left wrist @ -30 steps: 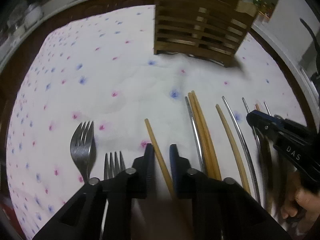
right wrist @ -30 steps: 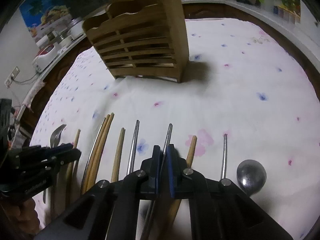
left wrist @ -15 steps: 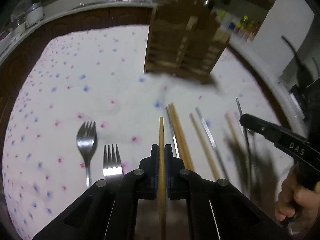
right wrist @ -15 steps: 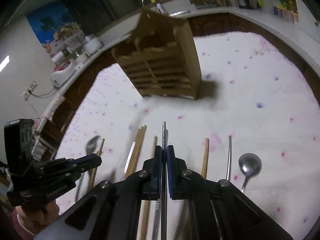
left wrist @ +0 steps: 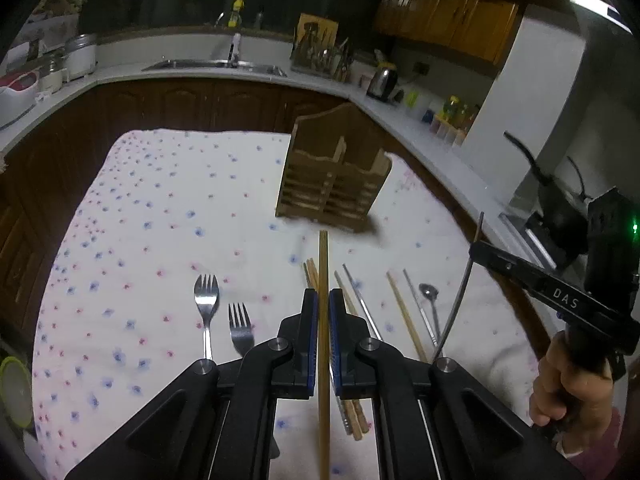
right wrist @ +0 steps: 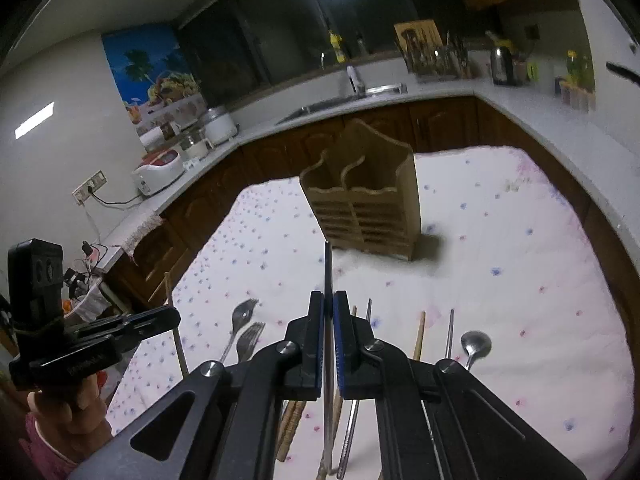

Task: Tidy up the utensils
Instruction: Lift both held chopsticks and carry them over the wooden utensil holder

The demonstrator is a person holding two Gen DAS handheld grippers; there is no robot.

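Now both chopsticks are lifted clear; wooden chopstick (left wrist: pixel 323 280), metal chopstick (right wrist: pixel 328 276)

My fingers (left wrist: pixel 310 316) are black with blue pads, and between the left pair runs a pale yellow-tan wooden chopstick (left wrist: pixel 323 276), while the right pair pinches a grey steel chopstick (right wrist: pixel 328 276). The tabletop (left wrist: pixel 160 208) wears a white cloth sprinkled with small blue and pink flower dots. The slatted utensil holder (left wrist: pixel 334 184) is light brown wood, the forks (left wrist: pixel 206 300) and spoon (right wrist: pixel 475 345) shiny silver, and the cabinets (left wrist: pixel 180 104) behind dark brown.
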